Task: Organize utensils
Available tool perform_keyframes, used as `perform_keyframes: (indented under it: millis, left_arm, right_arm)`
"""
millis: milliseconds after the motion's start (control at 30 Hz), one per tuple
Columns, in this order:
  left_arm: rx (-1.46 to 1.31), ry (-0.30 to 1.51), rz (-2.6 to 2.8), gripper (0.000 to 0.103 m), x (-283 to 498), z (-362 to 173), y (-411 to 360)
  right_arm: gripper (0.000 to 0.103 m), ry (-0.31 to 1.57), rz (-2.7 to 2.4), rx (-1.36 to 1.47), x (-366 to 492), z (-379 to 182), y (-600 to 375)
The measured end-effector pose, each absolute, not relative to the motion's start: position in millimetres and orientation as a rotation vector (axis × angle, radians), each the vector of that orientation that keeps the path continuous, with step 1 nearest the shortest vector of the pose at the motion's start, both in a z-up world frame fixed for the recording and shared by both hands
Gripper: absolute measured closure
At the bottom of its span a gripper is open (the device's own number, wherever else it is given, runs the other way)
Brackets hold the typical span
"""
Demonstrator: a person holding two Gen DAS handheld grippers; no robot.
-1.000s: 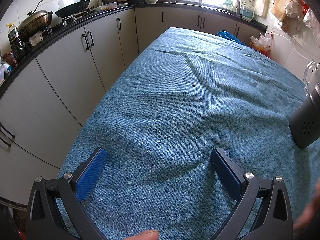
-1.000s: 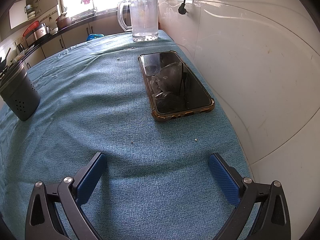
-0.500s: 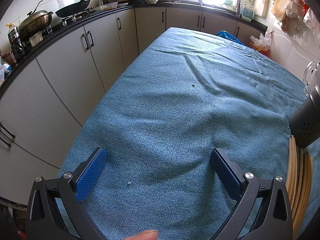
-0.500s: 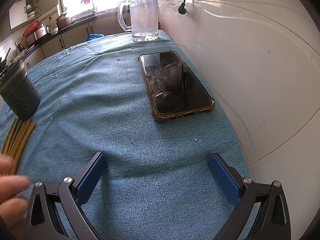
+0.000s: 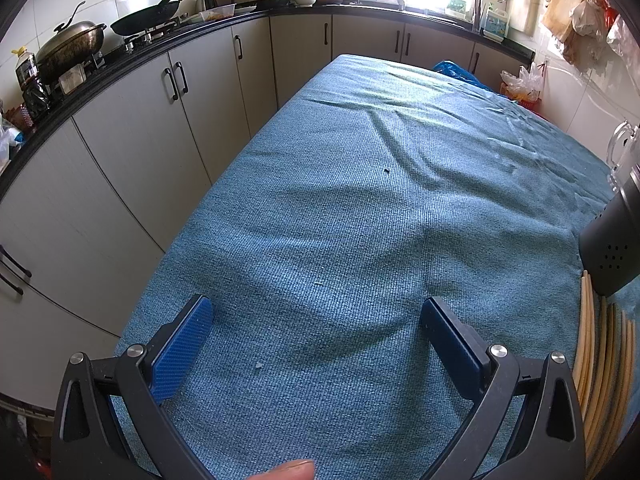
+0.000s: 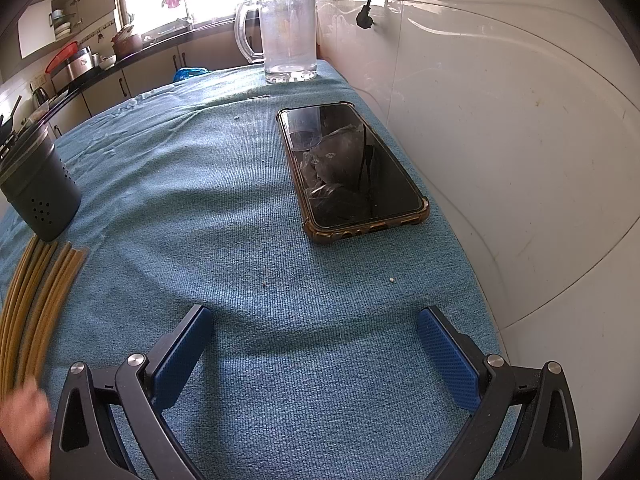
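Here both our left tongs (image 5: 316, 344) and right tongs (image 6: 314, 344) gape apart over the blue-clothed surface (image 5: 360, 220); bamboo chopsticks (image 6: 36, 300) lie beside the perforated holder (image 6: 38, 188), phone (image 6: 352, 172) and glass jug (image 6: 286, 36) beyond.

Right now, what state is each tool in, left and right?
Left tool: open, holding nothing, over the blue cloth.
Right tool: open, holding nothing; the chopsticks lie untouched off to its left.
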State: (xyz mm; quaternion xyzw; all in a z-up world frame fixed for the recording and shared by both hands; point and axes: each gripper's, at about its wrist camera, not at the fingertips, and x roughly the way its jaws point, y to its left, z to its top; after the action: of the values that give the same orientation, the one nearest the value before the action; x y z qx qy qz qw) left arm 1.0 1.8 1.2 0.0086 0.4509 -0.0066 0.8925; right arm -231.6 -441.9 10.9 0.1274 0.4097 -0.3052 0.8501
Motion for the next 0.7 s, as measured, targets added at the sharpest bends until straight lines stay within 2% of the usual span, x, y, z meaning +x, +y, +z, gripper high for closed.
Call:
perform_keyframes:
  millis: [467,700]
  left_arm:
    - [0.069,0.938,0.008,0.000,-4,4,-7]
    - [0.172,0.798,-0.038,0.000,-73,44,-24]
  right_arm:
    - [0.000,0.864,-0.643,0.269,-231,11,-442]
    - [0.000,0.864,-0.643,0.269,-233,12,-442]
